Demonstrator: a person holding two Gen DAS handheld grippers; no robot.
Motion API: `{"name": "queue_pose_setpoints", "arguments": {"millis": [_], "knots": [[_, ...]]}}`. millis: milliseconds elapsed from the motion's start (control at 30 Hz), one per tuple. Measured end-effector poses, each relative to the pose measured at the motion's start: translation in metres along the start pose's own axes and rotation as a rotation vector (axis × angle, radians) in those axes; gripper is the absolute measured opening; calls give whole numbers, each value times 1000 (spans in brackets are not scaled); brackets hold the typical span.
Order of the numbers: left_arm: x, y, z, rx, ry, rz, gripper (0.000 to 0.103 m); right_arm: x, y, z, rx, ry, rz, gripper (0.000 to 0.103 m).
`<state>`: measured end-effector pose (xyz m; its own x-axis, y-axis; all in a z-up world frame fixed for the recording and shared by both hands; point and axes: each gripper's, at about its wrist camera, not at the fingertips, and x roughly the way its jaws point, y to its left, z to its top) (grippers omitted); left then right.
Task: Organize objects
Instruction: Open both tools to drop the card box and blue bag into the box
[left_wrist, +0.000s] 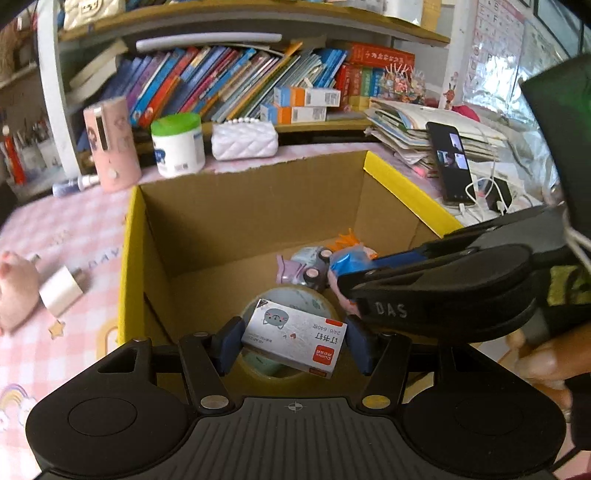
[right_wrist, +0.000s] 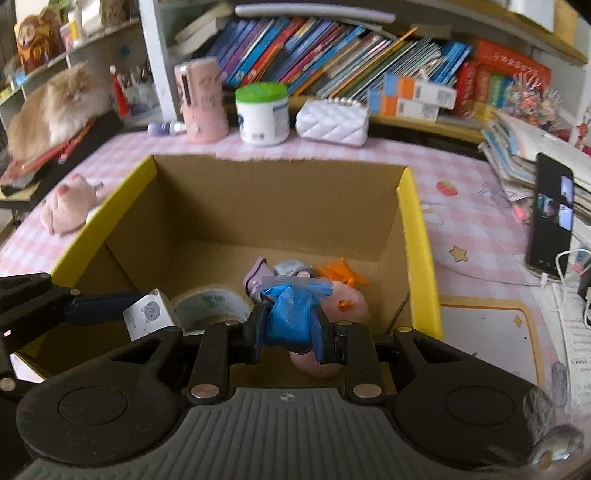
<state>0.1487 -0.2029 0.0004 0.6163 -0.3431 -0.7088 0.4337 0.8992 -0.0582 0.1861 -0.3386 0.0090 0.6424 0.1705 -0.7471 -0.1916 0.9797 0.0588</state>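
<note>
Roughly halfway: tape roll (left_wrist: 295, 295) and toys already sit in the cardboard box (left_wrist: 243, 206). Left gripper (left_wrist: 293, 345) clamps a staples box (left_wrist: 293, 338), right gripper (right_wrist: 290, 334) pinches a blue bag roll (right_wrist: 291, 314), both over it; plush pig (right_wrist: 68, 208) and charger (left_wrist: 61, 290) wait on the tabletop (left_wrist: 74, 221).

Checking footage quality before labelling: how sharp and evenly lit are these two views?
Left wrist view: staple box sharp, bookshelf slightly soft, window side at the right washed out. Right wrist view: softer overall, blue bag and cat blurred. Both show fisheye bending and dark corners.
</note>
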Motion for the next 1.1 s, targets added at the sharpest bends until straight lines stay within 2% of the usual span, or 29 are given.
{"name": "queue_pose_setpoints", "arguments": {"millis": [367,500,533,633,1100], "knots": [[2,-1,0,-13,5,5,61,12,-5,1,2,45,28,24],[-1,-4,0,-9,-1,20,64,9,-6,1,18,47,33,27],[-3,-5,0,-11,-7,23,66,8,-6,0,23,41,37,32],[-9,-8,-1,-11,-27,27,74,-1,-5,-3,28,14,39,35],[-57,-17,-15,0,-129,29,79,-62,4,-20,154,-129,-1,39]]}}
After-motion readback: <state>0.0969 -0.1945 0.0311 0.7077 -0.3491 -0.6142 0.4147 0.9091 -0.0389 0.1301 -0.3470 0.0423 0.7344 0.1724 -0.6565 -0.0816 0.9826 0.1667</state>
